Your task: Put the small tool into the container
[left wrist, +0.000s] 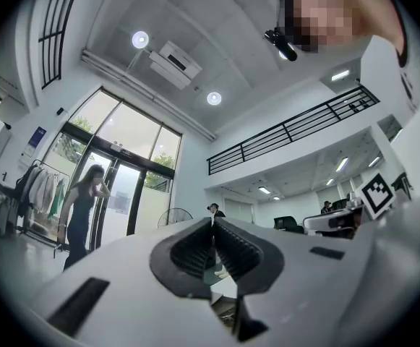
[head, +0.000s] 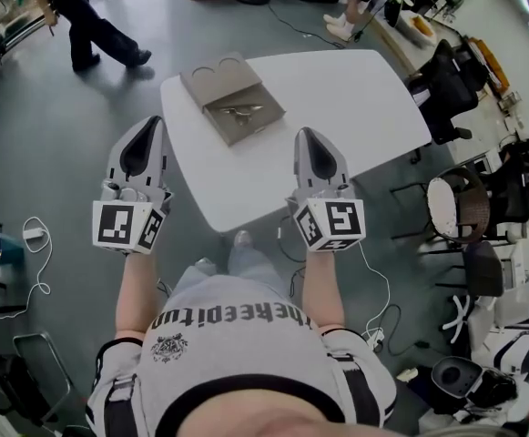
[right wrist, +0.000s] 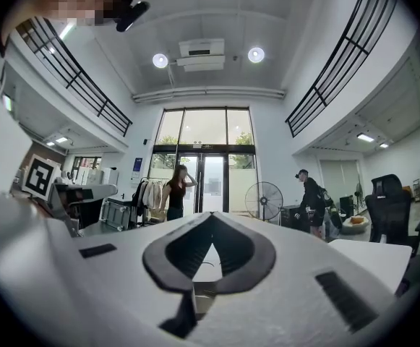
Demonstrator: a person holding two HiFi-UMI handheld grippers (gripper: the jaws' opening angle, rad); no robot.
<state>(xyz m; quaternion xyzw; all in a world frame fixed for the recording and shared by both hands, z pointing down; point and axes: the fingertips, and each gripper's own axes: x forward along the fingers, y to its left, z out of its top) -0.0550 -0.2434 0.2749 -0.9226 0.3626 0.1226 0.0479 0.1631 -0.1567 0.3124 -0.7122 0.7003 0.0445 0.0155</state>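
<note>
Both claws are clenched and empty. The left claw point(head: 145, 124) and right claw point(head: 309, 136) point forward with jaws pressed together and nothing between them. They are held side by side over the near edge of the white desk point(head: 364, 98). Well ahead of them, toward the desk's far side, lies the flat brown container point(head: 211, 80), open. The small tool point(head: 242, 111) appears to rest in its shallow tray, touched by neither claw. Judging from this, the placing step looks either finished or not yet begun. Any next move would call for opening one claw and reaching forward across the desk.
</note>
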